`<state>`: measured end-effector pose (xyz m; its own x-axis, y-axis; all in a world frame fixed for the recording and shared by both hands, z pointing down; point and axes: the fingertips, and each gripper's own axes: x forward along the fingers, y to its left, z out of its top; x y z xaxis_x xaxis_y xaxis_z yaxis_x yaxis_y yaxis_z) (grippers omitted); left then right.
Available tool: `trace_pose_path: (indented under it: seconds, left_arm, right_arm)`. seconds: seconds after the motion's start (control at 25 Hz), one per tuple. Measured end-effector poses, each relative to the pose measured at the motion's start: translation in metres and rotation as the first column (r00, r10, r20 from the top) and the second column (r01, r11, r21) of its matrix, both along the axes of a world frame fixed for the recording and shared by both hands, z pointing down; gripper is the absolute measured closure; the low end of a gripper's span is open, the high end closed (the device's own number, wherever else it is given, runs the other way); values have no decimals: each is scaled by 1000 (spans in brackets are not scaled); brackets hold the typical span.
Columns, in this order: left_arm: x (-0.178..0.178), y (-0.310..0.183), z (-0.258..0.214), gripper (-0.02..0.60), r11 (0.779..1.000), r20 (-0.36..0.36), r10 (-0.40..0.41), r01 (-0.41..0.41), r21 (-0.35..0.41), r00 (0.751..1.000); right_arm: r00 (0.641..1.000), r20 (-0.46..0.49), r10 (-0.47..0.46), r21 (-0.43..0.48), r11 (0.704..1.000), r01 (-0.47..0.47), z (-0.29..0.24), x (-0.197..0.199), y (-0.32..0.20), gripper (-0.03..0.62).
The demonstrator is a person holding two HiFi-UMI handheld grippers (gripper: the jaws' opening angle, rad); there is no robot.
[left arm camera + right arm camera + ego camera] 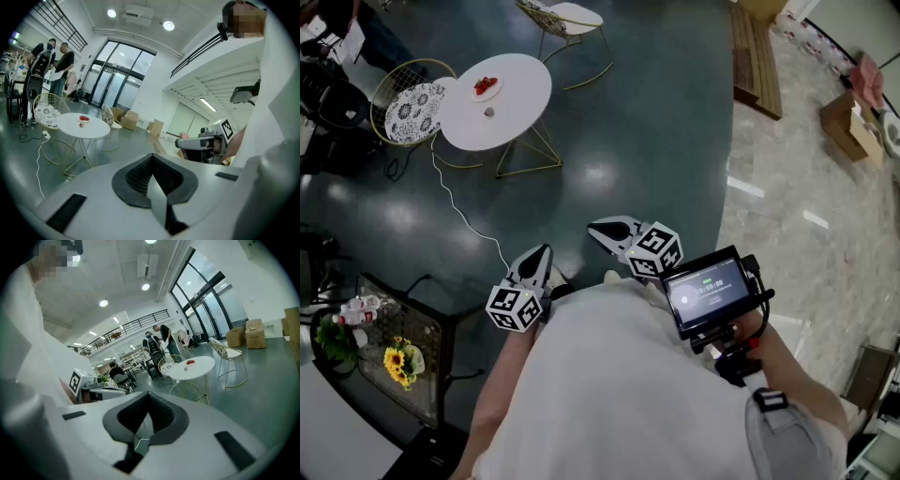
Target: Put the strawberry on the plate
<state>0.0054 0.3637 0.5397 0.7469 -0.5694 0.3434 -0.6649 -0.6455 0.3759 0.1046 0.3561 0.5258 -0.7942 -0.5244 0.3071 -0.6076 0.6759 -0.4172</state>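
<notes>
left tool (544, 251) and right tool (598, 230) are both closed on nothing, well apart from the round counter (525, 103), where strawberries (485, 84) look to sit on the plate (496, 93) near its far edge; the floor cable (459, 211) could trip the walk over

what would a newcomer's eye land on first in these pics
The round white table at the upper left of the head view stands out against the dark floor, with a plate of red strawberries on it. Far from it, low in the middle of that view, the left tool and the right tool are both shut and empty.
</notes>
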Motion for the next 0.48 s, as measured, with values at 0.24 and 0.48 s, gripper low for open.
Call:
trace_pose_path:
  seconds: [0.24, 0.48]
  left_arm:
    - [-4, -1, -12, 575, 999, 34, -25, 24, 37, 999]
    - [-5, 0, -11, 575, 998, 37, -47, 46, 39, 998]
  right_arm:
    - [999, 48, -5, 39, 999, 3, -8, -1, -5, 588]
    - [998, 59, -14, 51, 999, 11, -9, -5, -8, 588]
